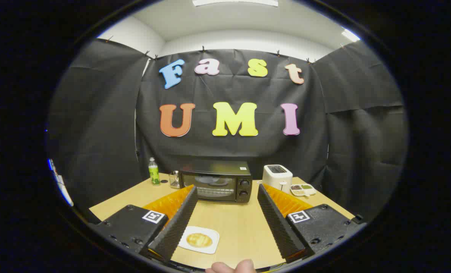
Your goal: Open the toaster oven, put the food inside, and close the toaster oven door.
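A black toaster oven (217, 181) stands at the back of the wooden table (235, 223), its glass door shut and two knobs on its right side. A round golden piece of food (199, 239) lies on a small white square plate (210, 246) near the table's front, beside the left finger. My gripper (226, 191) is open, its two fingers spread wide above the table with nothing between them. The oven sits beyond the fingertips, between them.
A green-labelled bottle (154, 171) and a small glass jar (175, 179) stand left of the oven. A white toaster (277, 176) and a small dish of seasonings (302, 189) sit to its right. A person's fingertips (233, 267) show below the gripper.
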